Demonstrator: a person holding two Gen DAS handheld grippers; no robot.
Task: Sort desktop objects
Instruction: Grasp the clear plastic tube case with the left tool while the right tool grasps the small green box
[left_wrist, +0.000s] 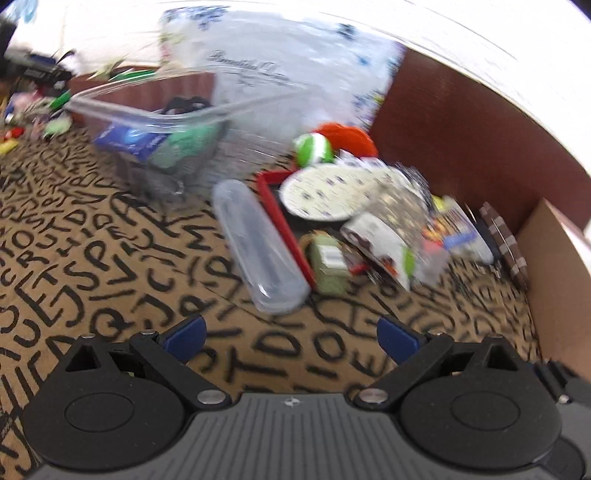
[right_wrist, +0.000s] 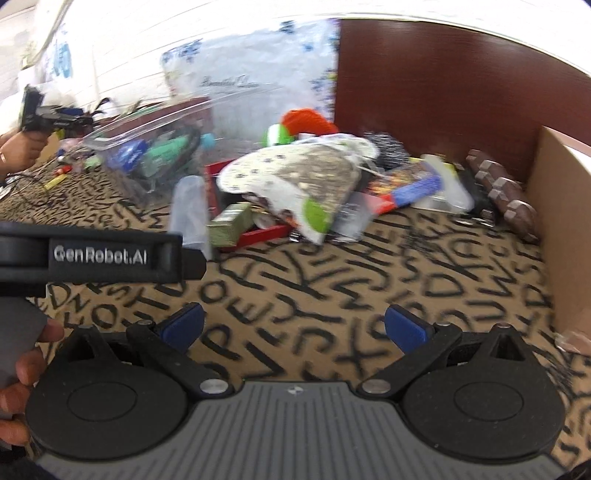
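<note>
A pile of desktop objects lies on a letter-patterned cloth: a clear oblong case (left_wrist: 258, 251), a red tray (left_wrist: 284, 218), a white spotted pouch (left_wrist: 328, 188), a green box (left_wrist: 328, 264), a green-white ball (left_wrist: 314, 147) and a colourful packet (left_wrist: 448, 225). My left gripper (left_wrist: 291, 338) is open and empty, short of the clear case. My right gripper (right_wrist: 293, 326) is open and empty, short of the pile; the pouch (right_wrist: 295, 177), the green box (right_wrist: 231, 221) and the packet (right_wrist: 406, 186) show there too. The left gripper's body (right_wrist: 99, 254) crosses the right wrist view at left.
A clear plastic bin (left_wrist: 155, 125) holding blue and green items stands at the back left. A brown cardboard box wall (left_wrist: 561, 273) is at the right, a dark wooden panel (left_wrist: 461, 122) behind. A brown checked object (right_wrist: 502, 192) lies by the box. Small items are scattered at far left.
</note>
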